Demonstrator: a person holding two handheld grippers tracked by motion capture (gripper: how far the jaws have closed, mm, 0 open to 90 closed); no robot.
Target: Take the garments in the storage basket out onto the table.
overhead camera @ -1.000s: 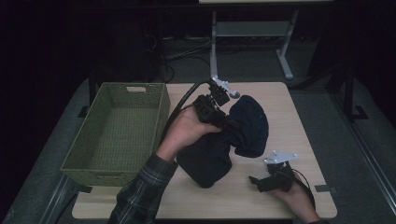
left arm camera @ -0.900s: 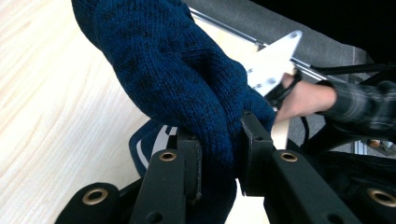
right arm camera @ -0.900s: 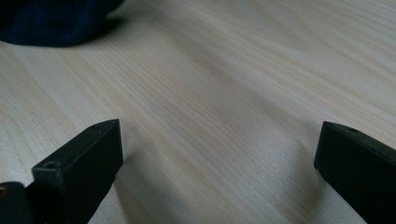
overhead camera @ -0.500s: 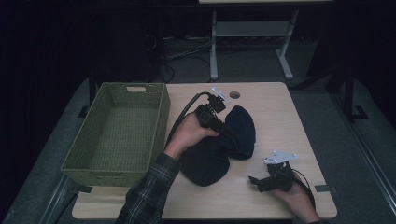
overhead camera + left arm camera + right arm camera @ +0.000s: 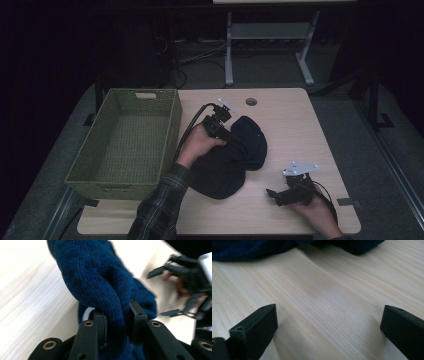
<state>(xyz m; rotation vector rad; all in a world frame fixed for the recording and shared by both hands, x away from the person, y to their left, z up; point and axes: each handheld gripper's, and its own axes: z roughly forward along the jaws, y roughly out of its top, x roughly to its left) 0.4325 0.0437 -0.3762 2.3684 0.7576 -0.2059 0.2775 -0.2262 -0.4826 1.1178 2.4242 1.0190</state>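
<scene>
Your left tongs (image 5: 234,138) are clamped on a fold of the dark blue knit (image 5: 227,162), and in the left gripper view both pads (image 5: 136,320) press into the wool (image 5: 100,287) with a thick bunch of it squeezed between them. The knit lies crumpled on the desk (image 5: 285,115), just right of the green basket (image 5: 125,145) and near the desk's middle; the part you hold sits at its upper end, low against the rest of the heap. Your left hand (image 5: 197,142) wraps the gripper body, the cable looping up behind it.

Your right tongs (image 5: 272,194) rest low over the desk's near right corner, apart from the knit. In the right gripper view their jaws stand wide with only bare wood (image 5: 324,302) between them, and the knit's edge (image 5: 249,250) lies farther ahead.
</scene>
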